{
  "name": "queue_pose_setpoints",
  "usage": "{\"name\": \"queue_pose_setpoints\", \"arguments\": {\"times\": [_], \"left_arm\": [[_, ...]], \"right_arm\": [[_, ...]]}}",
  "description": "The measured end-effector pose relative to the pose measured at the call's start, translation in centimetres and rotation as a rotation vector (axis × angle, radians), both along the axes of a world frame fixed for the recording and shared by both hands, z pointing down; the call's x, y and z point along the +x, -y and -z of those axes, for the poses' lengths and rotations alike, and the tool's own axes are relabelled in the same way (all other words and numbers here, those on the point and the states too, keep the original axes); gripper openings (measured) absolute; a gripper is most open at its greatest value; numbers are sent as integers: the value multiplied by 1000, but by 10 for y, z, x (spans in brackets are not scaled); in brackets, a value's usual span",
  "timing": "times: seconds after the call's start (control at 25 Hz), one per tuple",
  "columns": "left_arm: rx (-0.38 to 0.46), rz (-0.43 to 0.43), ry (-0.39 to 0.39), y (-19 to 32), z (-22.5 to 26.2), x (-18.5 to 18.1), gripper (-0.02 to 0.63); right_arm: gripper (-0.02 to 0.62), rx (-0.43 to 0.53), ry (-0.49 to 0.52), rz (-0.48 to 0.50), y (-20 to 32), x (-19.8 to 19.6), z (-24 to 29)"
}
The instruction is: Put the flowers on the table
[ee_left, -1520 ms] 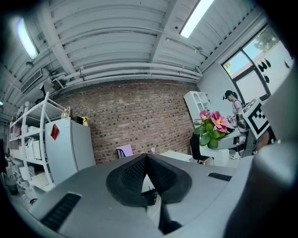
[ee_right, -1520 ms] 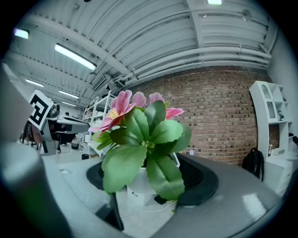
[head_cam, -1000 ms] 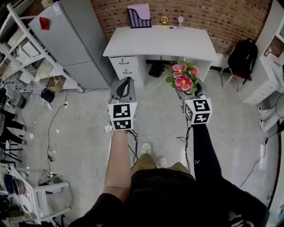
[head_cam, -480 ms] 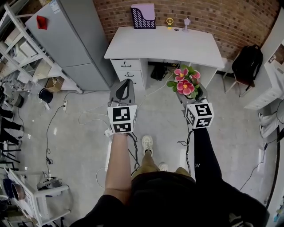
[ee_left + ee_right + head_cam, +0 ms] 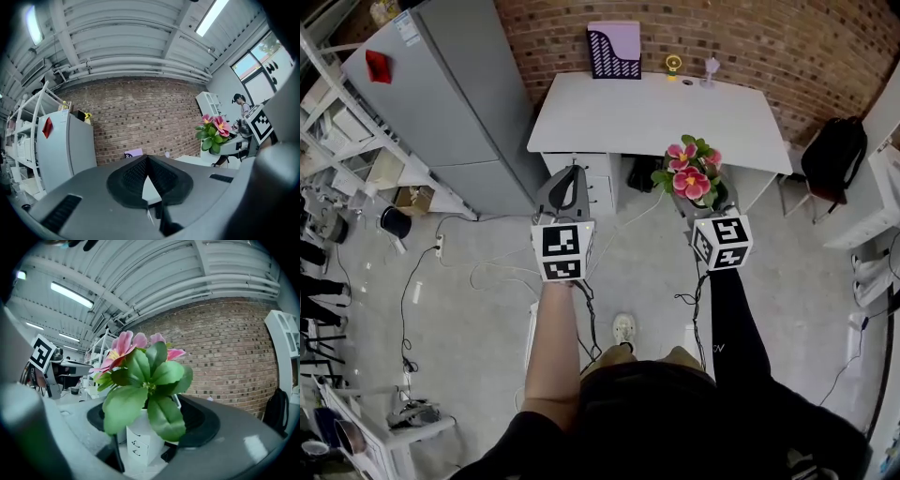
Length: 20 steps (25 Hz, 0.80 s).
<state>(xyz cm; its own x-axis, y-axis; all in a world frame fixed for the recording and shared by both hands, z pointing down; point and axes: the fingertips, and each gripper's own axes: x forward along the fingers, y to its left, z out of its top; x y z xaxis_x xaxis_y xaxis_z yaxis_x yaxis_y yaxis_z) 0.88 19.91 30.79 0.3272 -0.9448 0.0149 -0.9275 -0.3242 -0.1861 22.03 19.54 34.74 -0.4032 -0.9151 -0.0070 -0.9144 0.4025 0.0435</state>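
Note:
Pink flowers with green leaves [image 5: 686, 173] stand up out of my right gripper [image 5: 705, 201], which is shut on them, held in the air just short of the white table's [image 5: 656, 112] front edge. In the right gripper view the flowers [image 5: 140, 380] fill the middle between the jaws, and a dark stem runs down at the lower left. My left gripper [image 5: 565, 190] is shut and holds nothing, level with the right one and in front of the table's drawers. The left gripper view shows its pads pressed together, with the flowers [image 5: 213, 133] off to the right.
On the table's back edge stand a purple file holder [image 5: 614, 49] and two small ornaments [image 5: 673, 64]. A tall grey cabinet [image 5: 450, 94] stands left of the table, with white shelving beyond it. A black backpack [image 5: 834, 155] sits on a chair at the right. Cables [image 5: 478, 272] lie on the floor.
The person has stepped towards the table, which now lies lower and nearer in the head view. Both grippers keep their pose, and the flowers stay in the right one.

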Motion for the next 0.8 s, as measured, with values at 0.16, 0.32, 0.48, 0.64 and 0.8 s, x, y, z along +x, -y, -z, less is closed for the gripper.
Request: {"name": "queue_pose_setpoints", "arguments": {"times": [0.16,0.32,0.48,0.64,0.8], "left_arm": [[3,-15,10,41,1,-15,8],[5,-29,6,77,2,-29,9],[-4,-36,7,104,0,-36,9],[-11,-33,8,123,-4,-39,9],[-17,-26,1,146,-5,-46,8]], "right_arm": [[341,1,9,-9,39,-19,0],[341,2,16,-15,72,-35,0],[341,-7,19,-23,96,-41,-3],[341,-16,19,-23,118,-44,-9],[341,-10,22,-16,147,-52,-8]]}}
